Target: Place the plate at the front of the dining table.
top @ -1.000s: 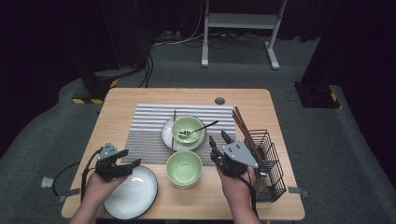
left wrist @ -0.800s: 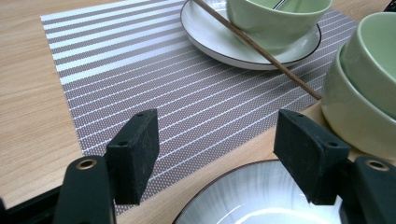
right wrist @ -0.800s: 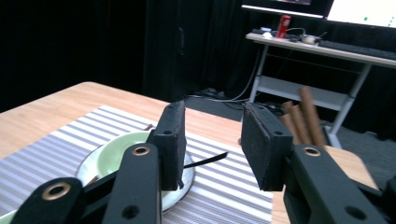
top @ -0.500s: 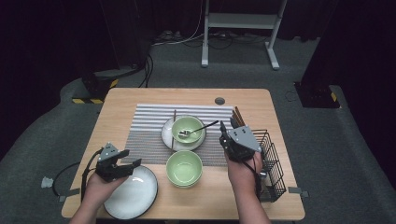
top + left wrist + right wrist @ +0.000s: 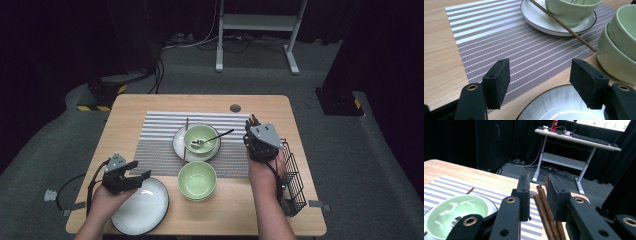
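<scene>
right gripper (image 5: 537, 195) is clamped on chopsticks (image 5: 546, 217) just right of the mat (image 5: 165, 131), not yet placed; left gripper (image 5: 541, 82) hovers apart over the plate (image 5: 559, 107).

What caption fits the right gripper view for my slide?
Right gripper closing around brown chopsticks, green bowl nearby.
</scene>
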Demonstrator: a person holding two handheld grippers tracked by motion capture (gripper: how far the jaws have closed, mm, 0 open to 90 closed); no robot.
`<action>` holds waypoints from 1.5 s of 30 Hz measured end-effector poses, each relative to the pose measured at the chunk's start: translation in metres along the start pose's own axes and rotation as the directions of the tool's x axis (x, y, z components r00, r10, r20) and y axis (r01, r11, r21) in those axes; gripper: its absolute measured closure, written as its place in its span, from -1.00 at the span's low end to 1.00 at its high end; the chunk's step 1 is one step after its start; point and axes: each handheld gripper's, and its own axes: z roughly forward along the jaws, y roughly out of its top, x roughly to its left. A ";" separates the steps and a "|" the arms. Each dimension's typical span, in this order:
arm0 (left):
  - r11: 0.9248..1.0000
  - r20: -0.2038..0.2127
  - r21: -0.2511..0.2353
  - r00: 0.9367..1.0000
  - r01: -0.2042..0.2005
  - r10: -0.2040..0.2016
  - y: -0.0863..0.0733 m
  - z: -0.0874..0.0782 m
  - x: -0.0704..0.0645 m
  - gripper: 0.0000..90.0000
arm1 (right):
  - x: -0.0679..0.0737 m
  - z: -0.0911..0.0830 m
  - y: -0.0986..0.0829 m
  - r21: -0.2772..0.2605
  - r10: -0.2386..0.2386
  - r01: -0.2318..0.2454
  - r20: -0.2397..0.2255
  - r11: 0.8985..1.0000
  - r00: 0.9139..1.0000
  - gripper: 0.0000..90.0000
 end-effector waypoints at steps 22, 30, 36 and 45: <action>1.000 0.004 0.020 1.000 0.003 -0.003 -0.004 0.004 0.000 -0.27 | -0.008 0.023 0.001 0.024 0.018 -0.019 0.041 1.000 0.999 0.59; 1.000 0.003 0.016 1.000 0.006 -0.006 -0.004 0.002 0.002 -0.27 | -0.006 0.023 0.001 0.023 0.007 -0.008 0.044 1.000 0.999 0.78; 1.000 0.002 0.009 1.000 0.012 -0.012 -0.004 0.001 0.002 -0.27 | -0.006 0.018 0.001 0.012 -0.008 0.007 0.042 1.000 0.999 0.79; 1.000 0.003 0.013 1.000 0.007 -0.007 -0.004 0.002 0.000 -0.27 | -0.010 -0.001 0.005 -0.030 -0.019 0.020 0.031 0.999 0.999 0.81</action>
